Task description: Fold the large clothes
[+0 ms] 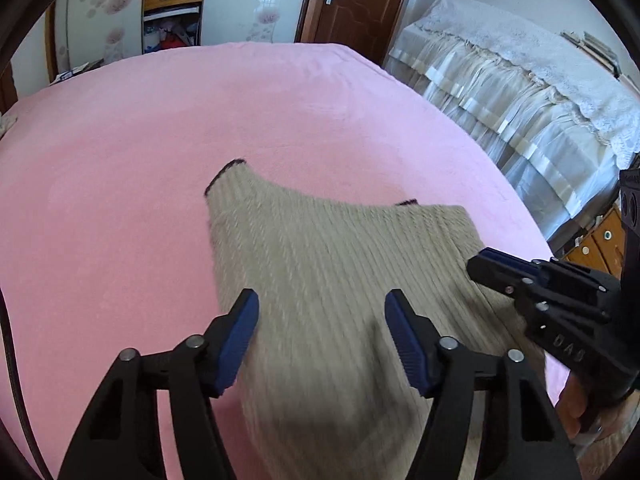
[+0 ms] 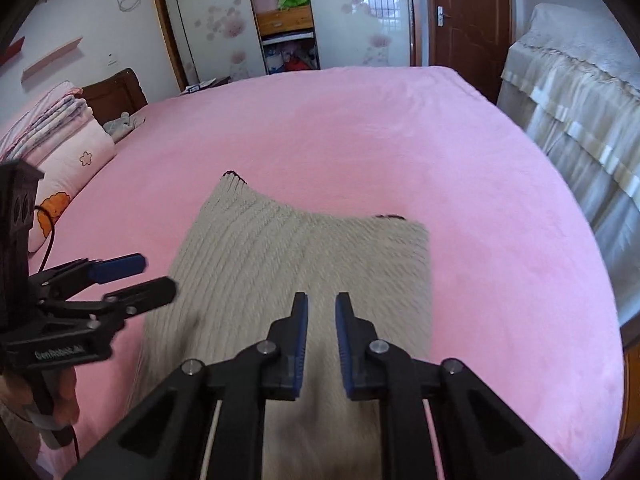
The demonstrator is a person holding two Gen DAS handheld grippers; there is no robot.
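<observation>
A beige ribbed knit garment (image 1: 328, 248) with dark trim lies folded on the pink bed (image 1: 160, 120), its two trimmed corners pointing away from me. My left gripper (image 1: 322, 296) hovers over its near left part, open wide with nothing between the blue pads. In the right wrist view the garment (image 2: 288, 248) lies ahead, and my right gripper (image 2: 321, 298) is above its near middle, pads a narrow gap apart and empty. The left gripper (image 2: 156, 274) shows at the garment's left edge, and the right gripper (image 1: 480, 260) at its right edge, each held by a hand.
Pink bedspread (image 2: 400, 140) stretches beyond and around the garment. Folded quilts and a pillow (image 2: 60, 136) are stacked at the bed's left end. Cloth-draped furniture (image 1: 520, 92) stands to the right. A wardrobe (image 2: 284, 16) and brown door (image 2: 468, 12) line the far wall.
</observation>
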